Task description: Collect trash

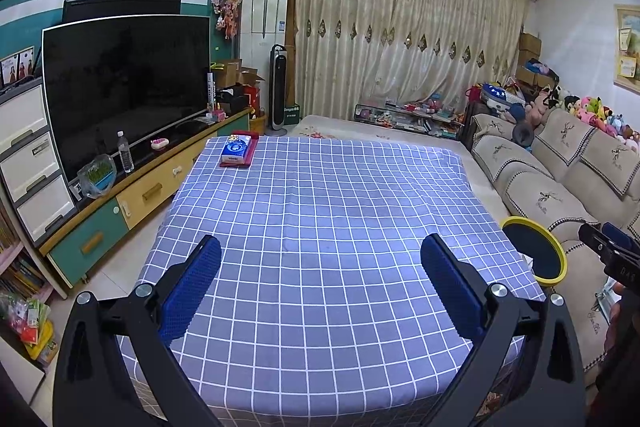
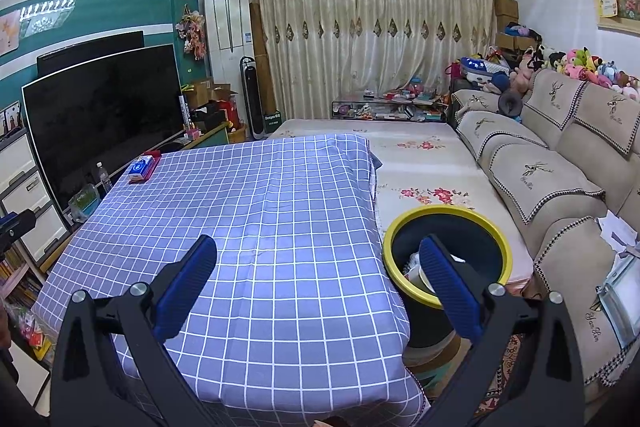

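Note:
A dark trash bin with a yellow rim stands on the floor at the table's right side, between table and sofa; some white trash lies inside it. It also shows in the left wrist view. My left gripper is open and empty above the near part of the blue checked tablecloth. My right gripper is open and empty over the table's near right corner, its right finger in front of the bin. The right gripper's tip shows at the left wrist view's right edge.
A blue tissue pack on a red tray sits at the table's far left corner, also in the right wrist view. A TV on a low cabinet stands left with a water bottle. A beige sofa runs along the right.

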{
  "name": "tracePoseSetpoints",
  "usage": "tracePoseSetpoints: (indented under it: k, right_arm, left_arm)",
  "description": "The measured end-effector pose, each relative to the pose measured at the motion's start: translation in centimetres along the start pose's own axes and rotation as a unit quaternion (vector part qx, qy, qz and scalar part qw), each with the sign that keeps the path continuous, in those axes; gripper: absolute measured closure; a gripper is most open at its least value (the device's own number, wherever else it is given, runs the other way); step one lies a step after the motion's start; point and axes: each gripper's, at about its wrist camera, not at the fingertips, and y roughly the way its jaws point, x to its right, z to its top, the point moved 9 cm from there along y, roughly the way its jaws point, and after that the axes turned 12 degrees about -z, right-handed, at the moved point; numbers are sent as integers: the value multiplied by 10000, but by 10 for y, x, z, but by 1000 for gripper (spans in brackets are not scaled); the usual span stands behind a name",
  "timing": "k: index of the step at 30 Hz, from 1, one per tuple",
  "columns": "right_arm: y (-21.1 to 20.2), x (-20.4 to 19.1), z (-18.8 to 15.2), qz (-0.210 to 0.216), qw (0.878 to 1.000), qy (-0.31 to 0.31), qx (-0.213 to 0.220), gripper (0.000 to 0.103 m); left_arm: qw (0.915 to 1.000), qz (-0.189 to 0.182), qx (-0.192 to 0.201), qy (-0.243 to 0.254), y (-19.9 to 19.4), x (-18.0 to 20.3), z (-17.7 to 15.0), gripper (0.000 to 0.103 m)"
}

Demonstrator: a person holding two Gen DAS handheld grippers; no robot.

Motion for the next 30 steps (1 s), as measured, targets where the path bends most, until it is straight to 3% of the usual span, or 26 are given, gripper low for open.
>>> tracePoseSetpoints:
  k: [30]
  right_arm:
    - [2,-3,-3,18,10000,10,-37,6]
  left_arm:
    - [9999,-64,-98,-6,8,4,-7,5]
